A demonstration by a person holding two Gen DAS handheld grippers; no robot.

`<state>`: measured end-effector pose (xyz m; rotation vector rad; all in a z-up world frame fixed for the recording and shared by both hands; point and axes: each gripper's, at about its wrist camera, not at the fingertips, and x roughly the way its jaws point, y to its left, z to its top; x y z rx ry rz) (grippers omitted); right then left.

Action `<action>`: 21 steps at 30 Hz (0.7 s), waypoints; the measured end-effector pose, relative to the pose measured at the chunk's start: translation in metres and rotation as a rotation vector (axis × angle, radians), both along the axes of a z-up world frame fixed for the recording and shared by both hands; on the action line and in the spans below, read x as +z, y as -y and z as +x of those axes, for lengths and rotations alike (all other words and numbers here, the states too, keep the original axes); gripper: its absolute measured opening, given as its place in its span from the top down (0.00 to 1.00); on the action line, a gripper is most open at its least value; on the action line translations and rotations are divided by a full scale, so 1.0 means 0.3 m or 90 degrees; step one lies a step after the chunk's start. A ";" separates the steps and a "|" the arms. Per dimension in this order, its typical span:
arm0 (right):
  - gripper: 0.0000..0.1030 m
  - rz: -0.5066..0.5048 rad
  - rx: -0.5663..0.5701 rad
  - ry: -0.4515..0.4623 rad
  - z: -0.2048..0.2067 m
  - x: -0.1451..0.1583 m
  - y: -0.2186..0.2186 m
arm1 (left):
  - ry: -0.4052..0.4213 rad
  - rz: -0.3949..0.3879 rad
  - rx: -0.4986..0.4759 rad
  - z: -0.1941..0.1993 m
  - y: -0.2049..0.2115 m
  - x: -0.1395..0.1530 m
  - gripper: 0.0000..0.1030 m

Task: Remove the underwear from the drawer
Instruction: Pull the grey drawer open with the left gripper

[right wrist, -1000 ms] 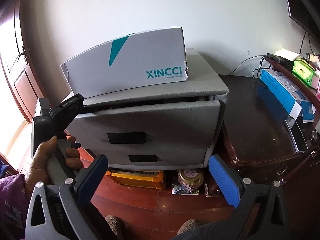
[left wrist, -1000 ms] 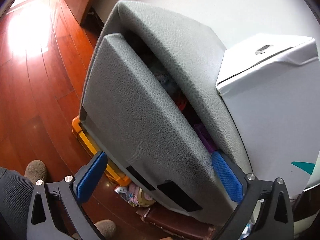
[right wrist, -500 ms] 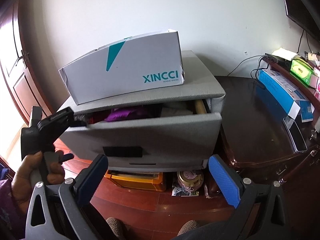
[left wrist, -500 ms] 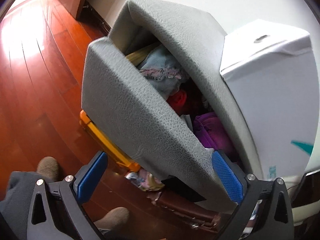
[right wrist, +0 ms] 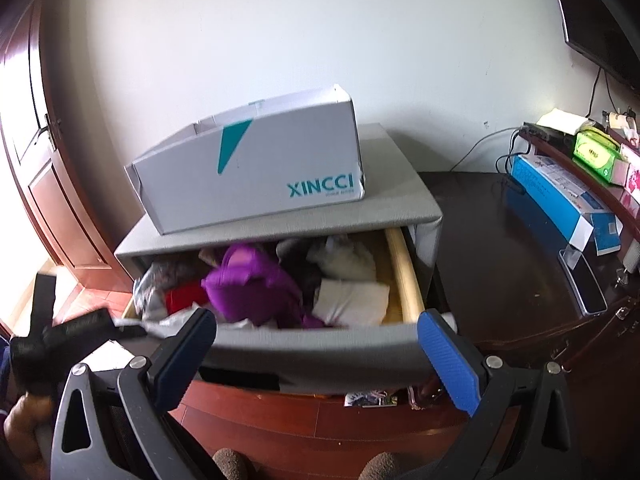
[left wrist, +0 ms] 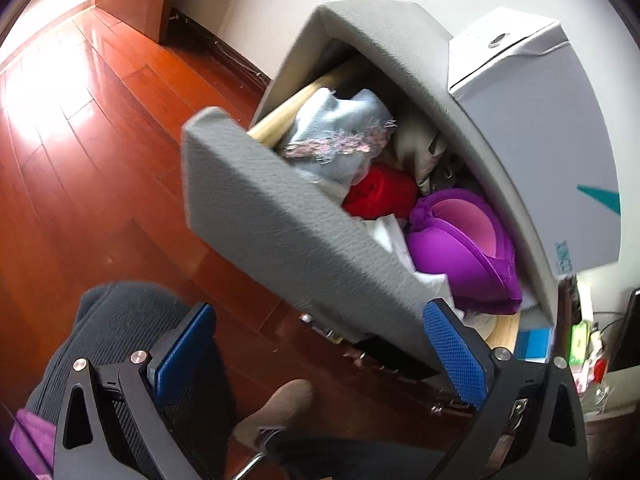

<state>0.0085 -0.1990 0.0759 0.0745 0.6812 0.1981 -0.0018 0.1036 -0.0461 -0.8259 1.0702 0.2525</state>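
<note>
While the right gripper point(right wrist: 316, 354) gapes empty, underwear point(right wrist: 256, 284) lies just beyond.

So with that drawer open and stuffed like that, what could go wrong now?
The clothes are heaped together, so pulling the purple bra may drag the red garment or white cloth out too. The drawer is pulled far out and might tip or slide free. The white box on the cabinet top could get bumped.
</note>
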 end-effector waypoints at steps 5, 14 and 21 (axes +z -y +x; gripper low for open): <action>0.00 0.006 -0.002 0.014 -0.014 0.018 -0.001 | 0.014 -0.007 -0.004 -0.034 -0.010 0.050 0.04; 0.00 0.001 0.017 0.020 -0.023 0.026 -0.024 | -0.048 -0.071 0.074 0.087 0.005 -0.044 0.00; 0.00 0.013 0.010 0.004 -0.011 0.014 -0.010 | -0.051 -0.052 0.064 0.089 0.012 -0.038 0.00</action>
